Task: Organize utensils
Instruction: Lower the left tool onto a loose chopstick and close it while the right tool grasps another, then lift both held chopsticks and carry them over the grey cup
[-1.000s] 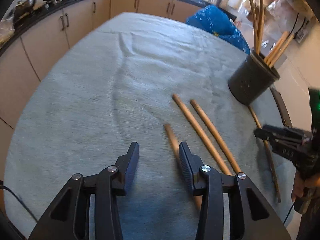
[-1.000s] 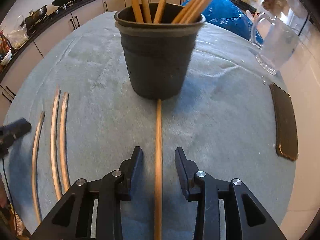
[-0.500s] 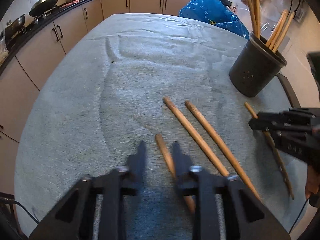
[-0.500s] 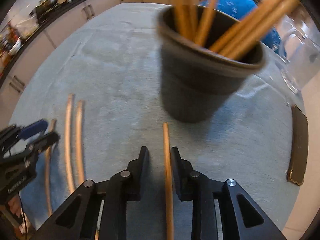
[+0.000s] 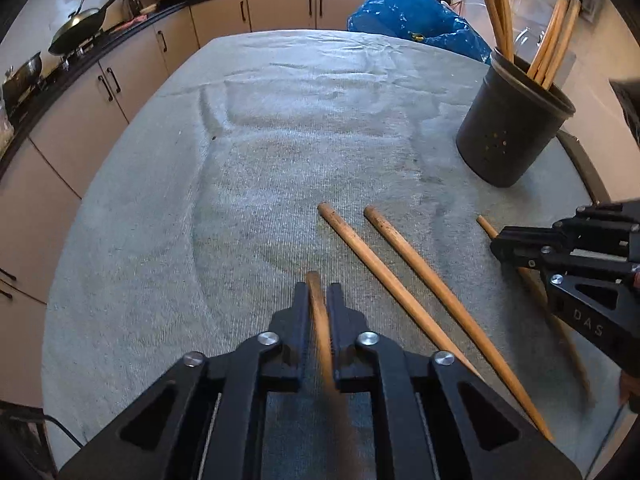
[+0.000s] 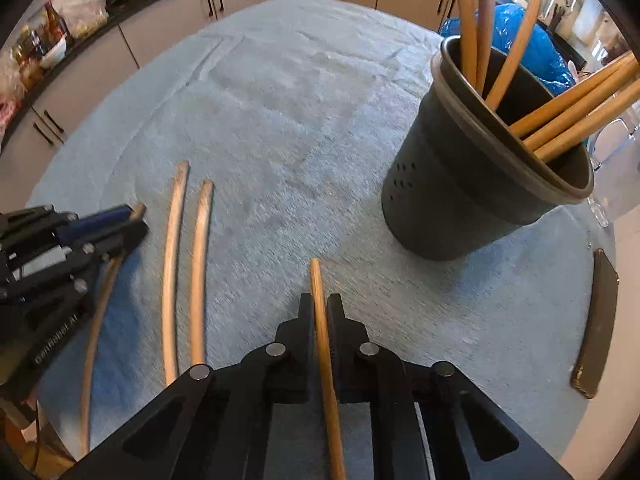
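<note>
1. The left hand-held gripper (image 5: 318, 300) is seen clamped on a wooden stick (image 5: 320, 320), its jaws having just been closing with the stick between them.
2. The right hand-held gripper (image 6: 320, 312) is likewise clamped on a second wooden stick (image 6: 322, 320), its jaws also having just been closing around it; the stick's far tip is pointed toward the dark holder (image 6: 480, 184).
3. Both gripped sticks are found low over the grey cloth-covered worktop (image 5: 280, 140); whether they are lifted off it cannot be told.
4. Two loose sticks (image 5: 400, 280) are laid side by side on the cloth, between the two grippers.
5. The holder is stood upright near the worktop's right edge, with several sticks leaned inside it.
6. A flat dark object (image 6: 596, 320) is laid at the right edge, beyond the holder.
</note>
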